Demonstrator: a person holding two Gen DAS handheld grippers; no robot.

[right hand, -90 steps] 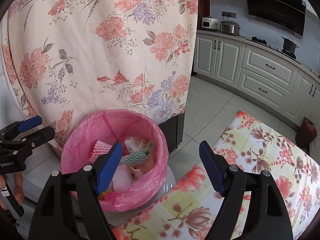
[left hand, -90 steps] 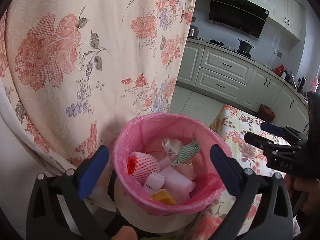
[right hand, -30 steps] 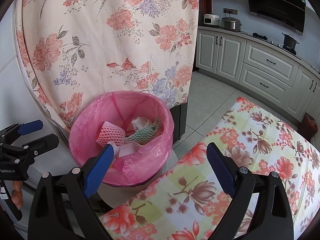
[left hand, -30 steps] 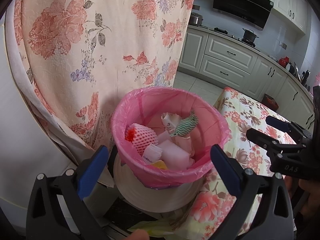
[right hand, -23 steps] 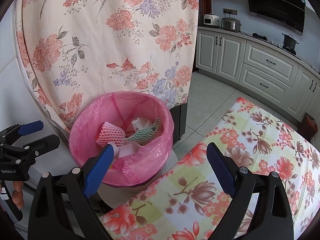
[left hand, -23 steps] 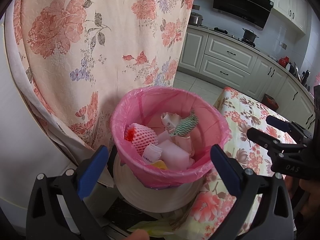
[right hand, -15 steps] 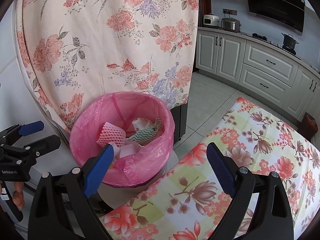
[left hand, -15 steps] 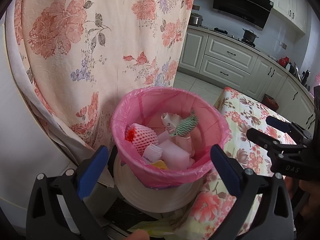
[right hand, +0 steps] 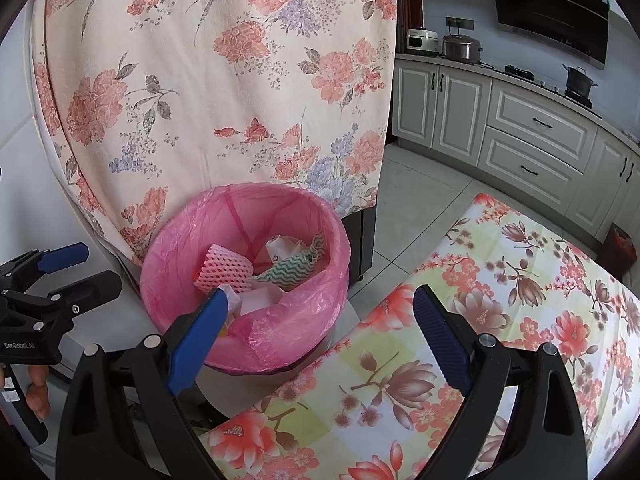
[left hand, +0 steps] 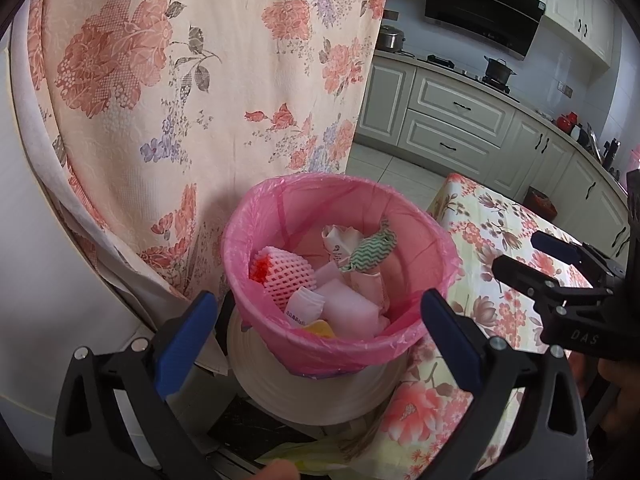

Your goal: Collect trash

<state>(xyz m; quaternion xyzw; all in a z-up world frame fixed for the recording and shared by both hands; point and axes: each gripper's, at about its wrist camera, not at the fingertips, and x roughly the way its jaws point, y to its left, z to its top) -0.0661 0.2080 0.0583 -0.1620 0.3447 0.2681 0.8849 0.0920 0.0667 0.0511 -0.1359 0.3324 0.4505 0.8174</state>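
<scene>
The round white bin lined with a pink plastic bag [left hand: 340, 320] sits at centre frame, directly ahead of the left gripper [left hand: 316, 332], whose blue-padded fingers spread wide and empty. The right gripper [right hand: 320, 336], equally spread, has it lower left, so the left is nearer.

Both wrist views bright, even daylight; source not visible in frame. Colours saturated, no heavy noise. Strong fisheye: straight lines of the kitchen cabinets [right hand: 536, 128] bow outward, black vignette at all four corners. Soft shadow on the floral curtain [left hand: 192, 92] just left of the pink bin liner [left hand: 400, 344]; liner translucent, glowing where light passes through. Mild sheen on the range hood [right hand: 552, 4]. Centre sharp; near foreground softer, e.g. blue pads of left gripper [left hand: 320, 340] and right gripper [right hand: 320, 332] slightly out of focus. No motion blur
</scene>
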